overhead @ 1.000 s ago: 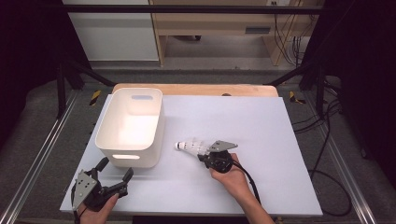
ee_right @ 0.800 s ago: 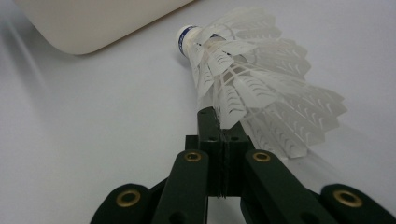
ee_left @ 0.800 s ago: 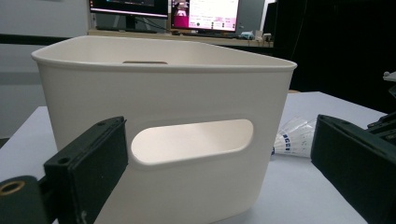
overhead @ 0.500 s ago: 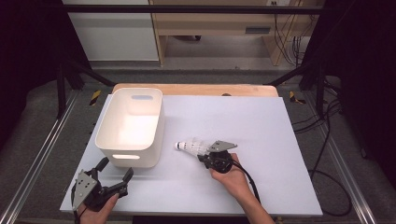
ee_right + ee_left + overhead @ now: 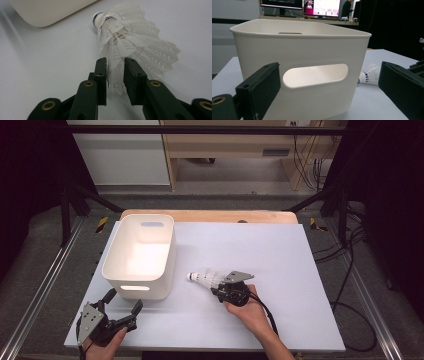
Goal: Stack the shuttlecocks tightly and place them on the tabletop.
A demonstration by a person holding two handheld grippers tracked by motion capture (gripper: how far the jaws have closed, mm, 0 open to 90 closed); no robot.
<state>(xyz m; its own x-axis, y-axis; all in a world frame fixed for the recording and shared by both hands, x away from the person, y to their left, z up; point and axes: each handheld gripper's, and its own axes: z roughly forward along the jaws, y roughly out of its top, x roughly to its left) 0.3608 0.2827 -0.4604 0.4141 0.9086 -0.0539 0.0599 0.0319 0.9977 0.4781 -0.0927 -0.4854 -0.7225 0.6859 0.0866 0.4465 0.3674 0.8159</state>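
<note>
1. The right gripper (image 5: 214,284) lies low on the white table (image 5: 280,255), and its jaws have just been opening. The feather edge of the shuttlecock (image 5: 130,40) is between them, with small gaps at the pads, so I judge it is let go, not squeezed
2. The left gripper (image 5: 122,306) rests near the front left corner of the table with its jaws wide apart and nothing in them. It points at the near wall of the white bin (image 5: 299,57)
3. The shuttlecock (image 5: 205,278) lies on its side on the table, just beside the right wall of the bin (image 5: 140,252), not in it. Its round tip points toward the bin
4. What could go wrong: the feathers are thin and bendy. If the jaws shut hard on them, they could crush or snap
5. If the right gripper pulls back with a feather caught on a pad, the shuttlecock could get dragged along
6. The shuttlecock is very light and round, so a small bump could make it roll, maybe against the bin
7. How it looks: white feathers spread out like a skirt, in neat rows that overlap. The tip is a small white cap with a dark blue band and tiny letters I cannot read
</note>
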